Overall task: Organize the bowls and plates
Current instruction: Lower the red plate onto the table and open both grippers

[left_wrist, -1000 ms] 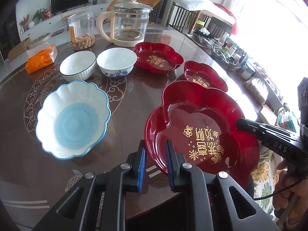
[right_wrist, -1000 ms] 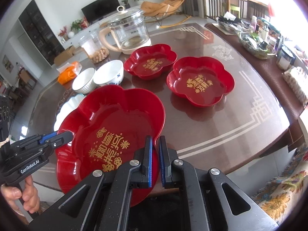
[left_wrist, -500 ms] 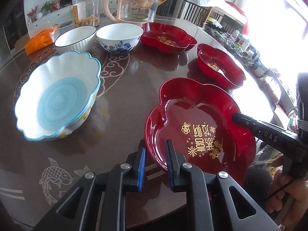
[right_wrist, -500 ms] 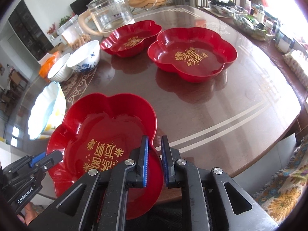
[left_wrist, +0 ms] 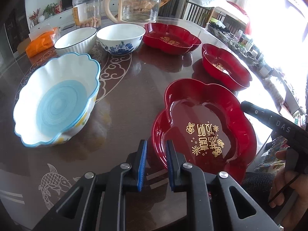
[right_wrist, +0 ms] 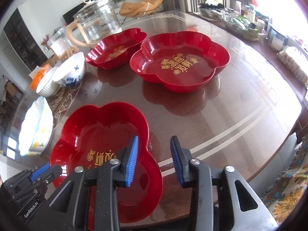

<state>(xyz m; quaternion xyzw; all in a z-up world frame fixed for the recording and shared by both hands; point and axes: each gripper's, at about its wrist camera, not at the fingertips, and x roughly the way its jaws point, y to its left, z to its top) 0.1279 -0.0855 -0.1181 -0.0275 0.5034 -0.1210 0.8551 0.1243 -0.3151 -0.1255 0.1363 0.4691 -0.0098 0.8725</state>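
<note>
A red flower-shaped plate with gold characters rests on the brown table near its front edge; it also shows in the right wrist view. My left gripper is slightly open, its jaws astride the plate's near rim. My right gripper is open, its jaws astride the rim at the plate's other side. Two more red plates sit farther back. A blue-rimmed scalloped bowl, a ribbed white bowl and a blue-flowered bowl stand to the left.
A glass kettle and a clear jar stand at the back of the table. An orange packet lies at back left. Clutter and bottles fill the far right edge.
The plate has come down onto the table near the front edge. My right gripper has opened and let go of its rim. My left gripper's jaws have parted a little.
</note>
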